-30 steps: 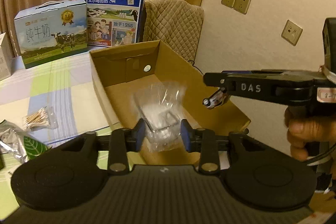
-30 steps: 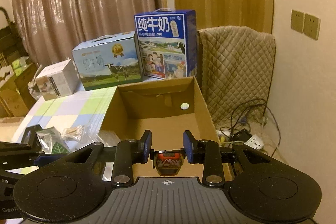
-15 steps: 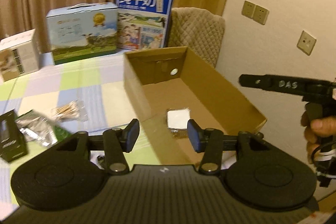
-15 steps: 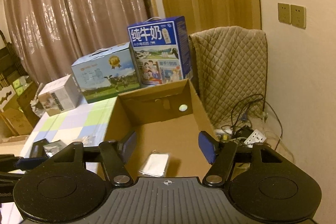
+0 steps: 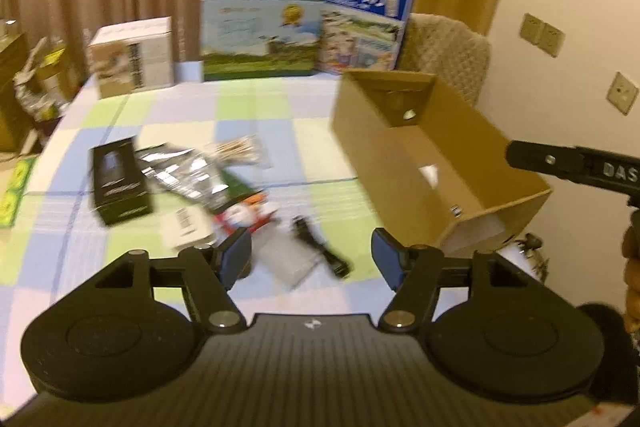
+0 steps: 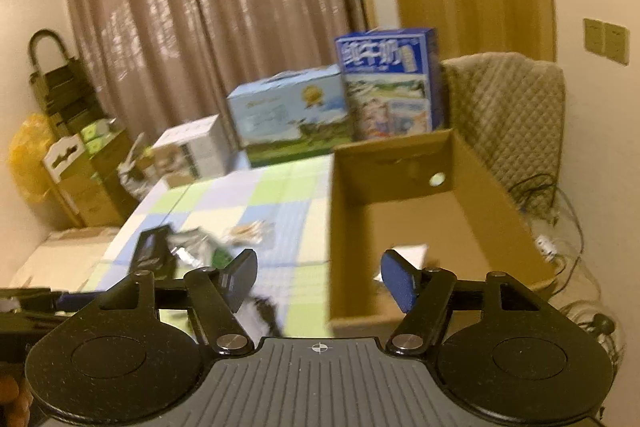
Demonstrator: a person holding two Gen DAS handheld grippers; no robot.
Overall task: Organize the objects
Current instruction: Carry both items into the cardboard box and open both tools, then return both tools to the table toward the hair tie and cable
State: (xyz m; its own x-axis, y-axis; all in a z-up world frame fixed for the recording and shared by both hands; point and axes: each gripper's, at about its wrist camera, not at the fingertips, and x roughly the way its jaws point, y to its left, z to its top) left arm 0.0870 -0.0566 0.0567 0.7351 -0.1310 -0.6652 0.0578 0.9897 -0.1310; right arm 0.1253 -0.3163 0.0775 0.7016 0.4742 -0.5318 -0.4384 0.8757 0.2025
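My left gripper [image 5: 311, 259] is open and empty above the checked tablecloth, left of the open cardboard box [image 5: 372, 143]. Just beyond its tips lie a clear packet [image 5: 286, 263] and a black stick-like item [image 5: 320, 247]. Further left are a red-and-white packet [image 5: 244, 213], a white barcode card [image 5: 188, 227], a silver foil bag [image 5: 184, 175], cotton swabs [image 5: 240, 149] and a black box [image 5: 120, 179]. My right gripper [image 6: 320, 277] is open and empty over the cardboard box's [image 6: 500, 211] near left corner. A white packet [image 6: 408, 253] lies inside the box.
Two milk cartons [image 5: 260, 35] [image 5: 364, 27] and a white box [image 5: 132, 55] stand along the table's far edge. A quilted chair back [image 6: 504, 115] and floor cables [image 6: 560, 251] sit right of the box. A hand holds the right gripper, one black finger [image 5: 560, 165] showing.
Both grippers opened and let go of the clear packet and the small red item over the box. Both then swung left, the left one out over the clutter on the table.
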